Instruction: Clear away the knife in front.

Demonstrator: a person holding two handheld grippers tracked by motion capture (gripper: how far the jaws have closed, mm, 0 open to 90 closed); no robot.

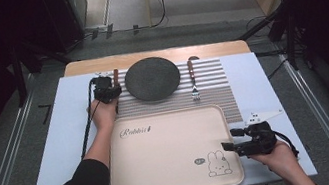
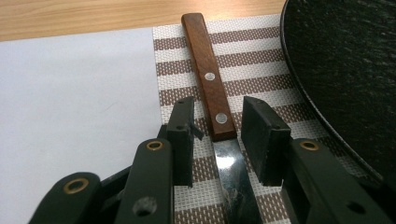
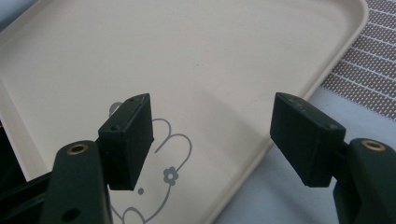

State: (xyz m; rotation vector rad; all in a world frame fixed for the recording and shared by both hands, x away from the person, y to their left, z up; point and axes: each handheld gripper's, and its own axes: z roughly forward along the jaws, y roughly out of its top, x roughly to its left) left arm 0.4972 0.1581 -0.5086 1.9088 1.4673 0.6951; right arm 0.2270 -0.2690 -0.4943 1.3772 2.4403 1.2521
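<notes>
A knife (image 2: pixel 205 70) with a brown wooden handle and steel blade lies on the striped placemat (image 2: pixel 173 65), left of the dark round plate (image 2: pixel 345 70). My left gripper (image 2: pixel 217 119) straddles it where handle meets blade. Placemat shows between each pad and the knife, so the pads (image 2: pixel 182 135) do not press on it. In the high view, the left gripper (image 1: pixel 107 93) sits over the knife (image 1: pixel 115 74) beside the plate (image 1: pixel 152 78). My right gripper (image 1: pixel 225 147) hovers open at the right edge of the beige rabbit tray (image 1: pixel 163 158), with nothing between its jaws (image 3: pixel 212 126).
A fork (image 1: pixel 193 80) with a wooden handle lies on the placemat (image 1: pixel 213 94) right of the plate. The beige tray (image 3: pixel 187 56) occupies the near middle of the pale blue table cover (image 1: pixel 68 134). Dark stands and cables flank the table.
</notes>
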